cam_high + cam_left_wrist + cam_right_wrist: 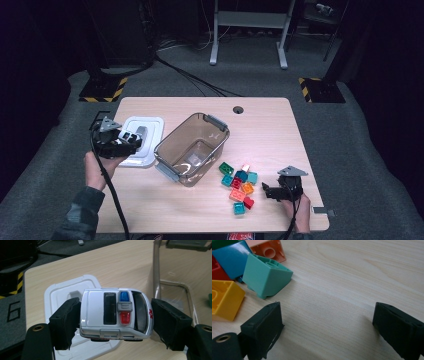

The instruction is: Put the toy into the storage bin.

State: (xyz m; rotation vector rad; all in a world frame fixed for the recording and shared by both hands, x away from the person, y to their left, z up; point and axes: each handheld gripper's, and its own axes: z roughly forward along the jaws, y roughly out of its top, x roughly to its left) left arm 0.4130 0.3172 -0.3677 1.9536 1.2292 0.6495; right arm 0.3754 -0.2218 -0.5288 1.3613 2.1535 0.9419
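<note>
In the left gripper view, the left gripper (116, 322) fills the bottom of the frame, its fingers (65, 322) standing part open and clamped on the two ends of a white toy police car (116, 312), which hangs between the pads above the counter (105, 262). The car shows its roof with a blue and red light bar. Beneath it and toward the left of that frame lies a white lid (60, 293); at the right edge rises the wall of a clear container (156, 272).

In the right gripper view, the fingers (263, 331) of the right gripper (327, 325) stand wide apart with bare wood between them, holding nothing. Just beyond the left pad, in the upper left of the frame, sit a mint block (265, 275), a yellow block (225, 298), a blue block (229, 261) and an orange block (268, 248).

In the high view, the left gripper (134, 141) is at centre left over the lid (150, 125), and the right gripper (267, 191) is at lower right beside the pile of blocks (239, 182). The container (192, 147) stands empty in the middle of the counter (260, 130).

Farther off, in the upper part of the frame, grey carpet (350, 150) surrounds the counter, with black cables (200, 82) and grey frame legs (248, 30) in a dark room.
</note>
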